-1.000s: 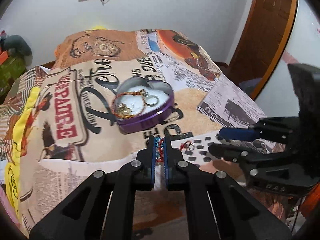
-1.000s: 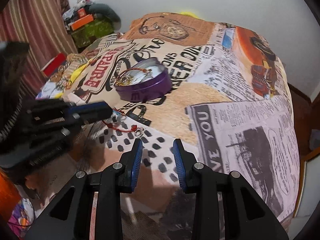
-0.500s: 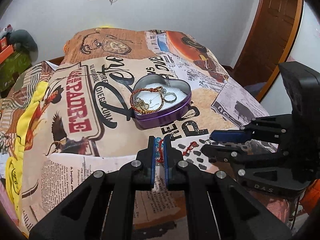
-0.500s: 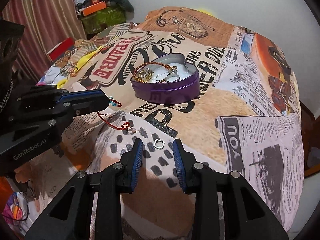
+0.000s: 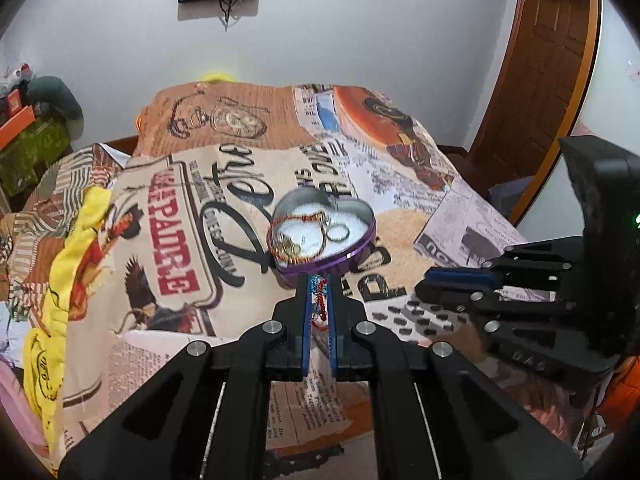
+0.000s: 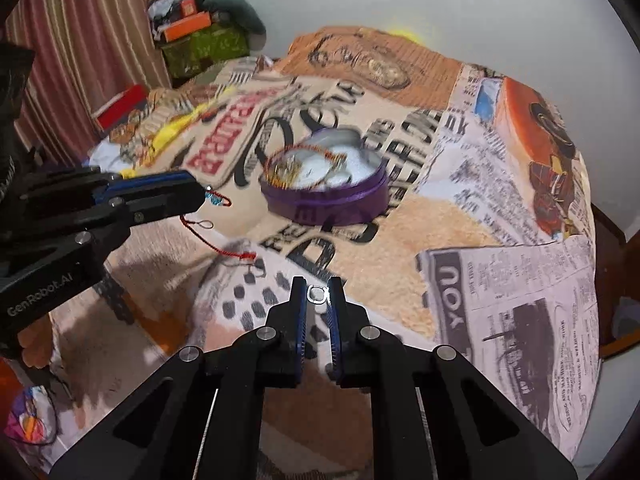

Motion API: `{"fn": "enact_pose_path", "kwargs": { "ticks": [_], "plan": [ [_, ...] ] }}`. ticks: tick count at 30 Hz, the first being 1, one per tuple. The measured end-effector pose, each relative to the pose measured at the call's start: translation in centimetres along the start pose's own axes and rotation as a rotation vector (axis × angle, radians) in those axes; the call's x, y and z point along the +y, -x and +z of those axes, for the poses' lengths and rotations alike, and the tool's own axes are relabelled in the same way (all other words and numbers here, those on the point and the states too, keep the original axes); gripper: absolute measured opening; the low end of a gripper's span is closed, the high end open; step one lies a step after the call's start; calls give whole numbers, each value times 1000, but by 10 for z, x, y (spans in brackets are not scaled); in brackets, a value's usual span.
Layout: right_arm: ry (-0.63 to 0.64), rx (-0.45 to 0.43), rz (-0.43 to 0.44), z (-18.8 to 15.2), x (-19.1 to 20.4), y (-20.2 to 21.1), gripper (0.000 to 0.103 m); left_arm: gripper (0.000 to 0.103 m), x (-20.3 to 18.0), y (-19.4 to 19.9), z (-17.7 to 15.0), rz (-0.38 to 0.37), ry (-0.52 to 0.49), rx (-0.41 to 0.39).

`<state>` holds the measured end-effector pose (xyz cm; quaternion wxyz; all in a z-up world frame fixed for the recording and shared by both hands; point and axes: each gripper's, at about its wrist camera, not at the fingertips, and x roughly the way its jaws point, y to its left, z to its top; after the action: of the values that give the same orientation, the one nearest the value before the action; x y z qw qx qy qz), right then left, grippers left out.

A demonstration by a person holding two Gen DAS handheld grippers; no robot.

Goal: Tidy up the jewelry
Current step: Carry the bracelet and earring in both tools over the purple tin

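Since a second ago the right claw (image 6: pixel 318 295) has narrowed around a small silver ring (image 6: pixel 317 294) on the bed (image 6: pixel 460 216). Left claw (image 5: pixel 319 294) pinches a red cord bracelet (image 5: pixel 319 297), heart-shaped purple tin (image 5: pixel 356 254) just beyond its tips.

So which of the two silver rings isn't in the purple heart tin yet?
The small silver ring on the bedspread, between the right gripper's fingers; the other ring lies inside the tin.
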<state>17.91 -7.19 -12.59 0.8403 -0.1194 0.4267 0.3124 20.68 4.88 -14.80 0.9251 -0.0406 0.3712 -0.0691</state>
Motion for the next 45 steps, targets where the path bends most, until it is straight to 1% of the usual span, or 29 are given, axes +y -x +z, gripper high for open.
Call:
{"fn": "enact_pose_path", "kwargs": {
  "ticks": [7, 11, 17, 24, 30, 36, 39, 45],
  "plan": [
    [-36, -99, -9, 17, -6, 32, 9, 5, -3, 15, 16, 33, -22, -50],
    [-46, -150, -13, 25, -8, 46, 9, 5, -2, 18, 23, 36, -19, -69],
    [-60, -204, -4, 40, -10, 58, 9, 5, -3, 19, 36, 50, -35, -96],
    [-71, -246, 18, 48, -10, 61, 9, 5, 1, 9, 50, 51, -37, -106],
    [-75, -245, 24, 53, -13, 50, 9, 5, -1, -2, 56, 55, -50, -104],
    [-88, -211, 26, 54, -17, 30, 9, 5, -1, -19, 60, 46, -47, -80],
    [-102, -183, 20, 55, -21, 15, 9, 5, -1, -33, 61, 29, -44, -56],
    [-123, -124, 34, 59, -27, -10, 9, 5, 2, -61, 58, 11, -28, 1]
  ]
}}
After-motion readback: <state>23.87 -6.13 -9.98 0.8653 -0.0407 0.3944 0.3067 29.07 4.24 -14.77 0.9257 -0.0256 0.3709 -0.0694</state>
